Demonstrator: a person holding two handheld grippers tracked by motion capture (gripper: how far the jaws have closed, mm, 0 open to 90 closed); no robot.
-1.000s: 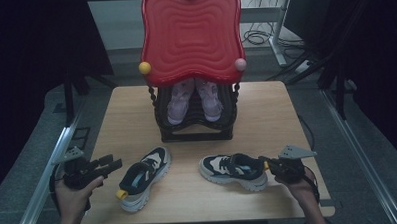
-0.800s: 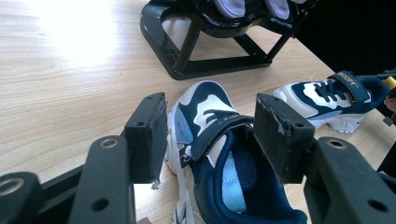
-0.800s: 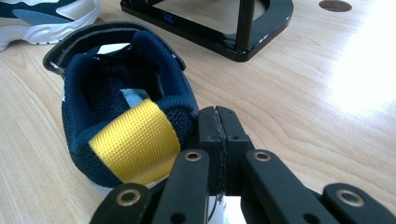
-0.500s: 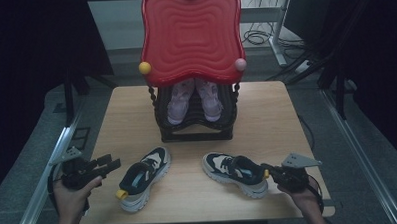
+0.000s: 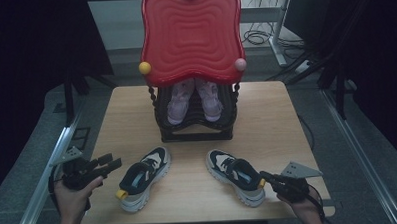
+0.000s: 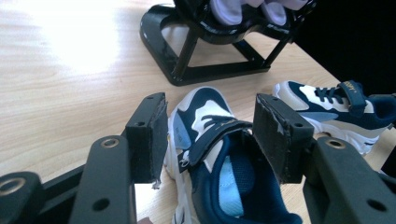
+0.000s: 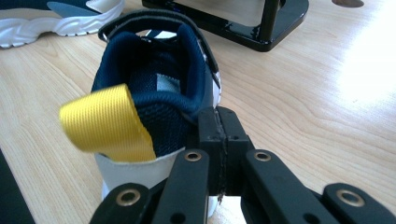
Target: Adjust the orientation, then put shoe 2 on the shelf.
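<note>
Up close, right tool [image 7: 219, 140] shut at the right shoe [image 7: 154, 93] heel — yellow tab [image 7: 105, 123] in full.

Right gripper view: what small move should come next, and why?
Probably draw the right claw back and open it: its jaws meet pad to pad beside the right sneaker heel collar, gripping nothing, so it cannot lift the shoe.

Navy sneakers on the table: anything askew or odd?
Yes. The two navy sneakers are splayed, not paired: the left sneaker has its toe angled toward the black rack, and the right sneaker is skewed the other way, toe up-left. No visible damage.
</note>
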